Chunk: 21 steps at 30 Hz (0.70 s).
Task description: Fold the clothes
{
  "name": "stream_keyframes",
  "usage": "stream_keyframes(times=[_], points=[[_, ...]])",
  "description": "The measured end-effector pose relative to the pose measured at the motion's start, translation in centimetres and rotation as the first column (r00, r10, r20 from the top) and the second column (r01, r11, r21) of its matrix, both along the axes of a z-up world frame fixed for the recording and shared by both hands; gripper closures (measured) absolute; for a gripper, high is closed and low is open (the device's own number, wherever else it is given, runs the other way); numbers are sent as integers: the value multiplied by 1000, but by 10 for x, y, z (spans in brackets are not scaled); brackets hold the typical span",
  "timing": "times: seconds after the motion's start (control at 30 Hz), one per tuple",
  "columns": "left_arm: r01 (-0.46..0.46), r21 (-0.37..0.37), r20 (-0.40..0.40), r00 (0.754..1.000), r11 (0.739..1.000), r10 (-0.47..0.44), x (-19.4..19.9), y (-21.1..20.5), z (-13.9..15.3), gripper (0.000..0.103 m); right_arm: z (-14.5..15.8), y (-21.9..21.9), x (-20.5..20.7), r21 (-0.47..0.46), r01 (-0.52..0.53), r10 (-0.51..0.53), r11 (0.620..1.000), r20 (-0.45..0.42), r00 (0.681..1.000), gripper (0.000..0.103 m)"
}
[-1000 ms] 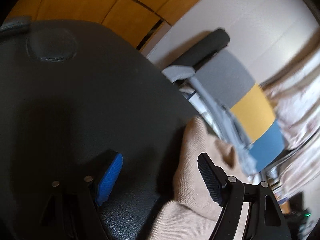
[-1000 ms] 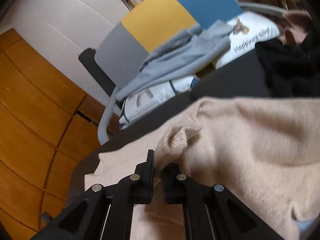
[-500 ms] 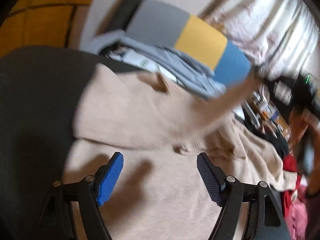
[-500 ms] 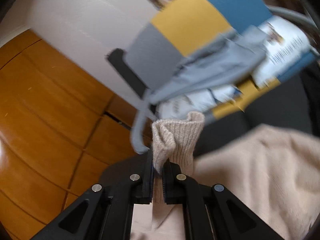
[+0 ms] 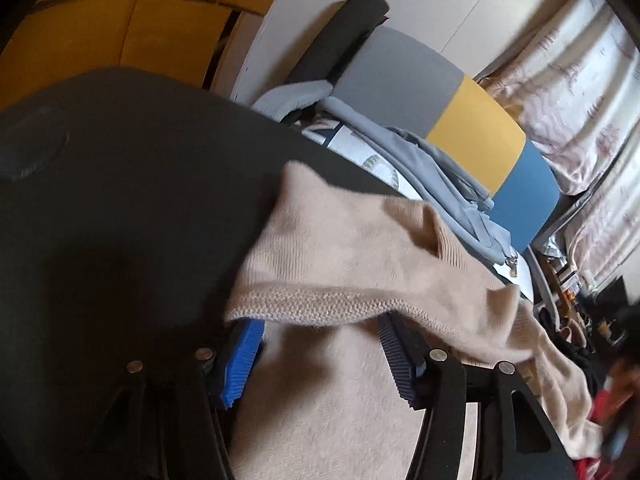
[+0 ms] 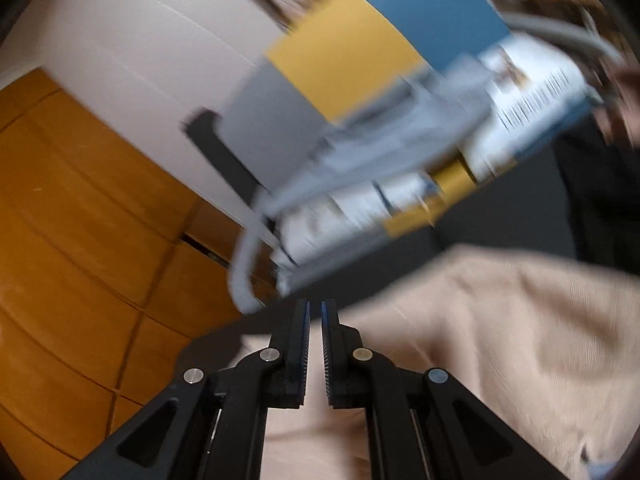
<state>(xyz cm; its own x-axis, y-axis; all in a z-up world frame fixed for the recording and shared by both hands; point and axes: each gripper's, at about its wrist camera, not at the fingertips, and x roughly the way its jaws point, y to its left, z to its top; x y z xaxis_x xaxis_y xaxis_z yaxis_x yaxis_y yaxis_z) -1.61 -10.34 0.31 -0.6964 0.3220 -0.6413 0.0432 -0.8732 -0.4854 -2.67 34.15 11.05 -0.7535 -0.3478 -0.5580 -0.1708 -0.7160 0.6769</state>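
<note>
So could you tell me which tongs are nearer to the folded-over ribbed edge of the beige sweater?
Left. The left tongs stand open directly under the ribbed edge, which drapes over their tips. The right tongs, nearly shut and empty, point past the sweater.

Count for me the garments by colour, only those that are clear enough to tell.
Beige: 1, the sweater
Grey-blue: 1, the garment draped on the chair
Total: 2; red and dark cloth at far right is too blurred to count.
</note>
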Motion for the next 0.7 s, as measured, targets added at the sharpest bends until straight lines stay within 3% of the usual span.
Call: stream_keyframes(times=[0.13, 0.2, 0.3, 0.53, 0.6, 0.7], points=[[11, 19, 4, 1000, 1000, -11, 1, 1, -4, 34, -44, 3, 16, -74, 0, 5, 997, 73, 997, 93], [21, 5, 2, 1000, 1000, -21, 1, 4, -4, 31, -50, 6, 27, -65, 29, -23, 997, 85, 996, 75], [32, -13, -4, 999, 999, -32, -4, 11, -2, 26, -52, 11, 33, -33, 50, -45, 998, 123, 991, 75], [28, -25, -14, 1000, 999, -28, -8, 16, -3, 23, -56, -9, 5, 50, -37, 27, 998, 202, 979, 75], [27, -16, -17, 999, 1000, -27, -8, 14, -4, 23, -52, -14, 3, 59, -49, 40, 997, 151, 988, 89], [25, -3, -21, 999, 1000, -26, -8, 13, -5, 23, -35, -21, 7, 158, -57, 42, 986, 94, 995, 92]])
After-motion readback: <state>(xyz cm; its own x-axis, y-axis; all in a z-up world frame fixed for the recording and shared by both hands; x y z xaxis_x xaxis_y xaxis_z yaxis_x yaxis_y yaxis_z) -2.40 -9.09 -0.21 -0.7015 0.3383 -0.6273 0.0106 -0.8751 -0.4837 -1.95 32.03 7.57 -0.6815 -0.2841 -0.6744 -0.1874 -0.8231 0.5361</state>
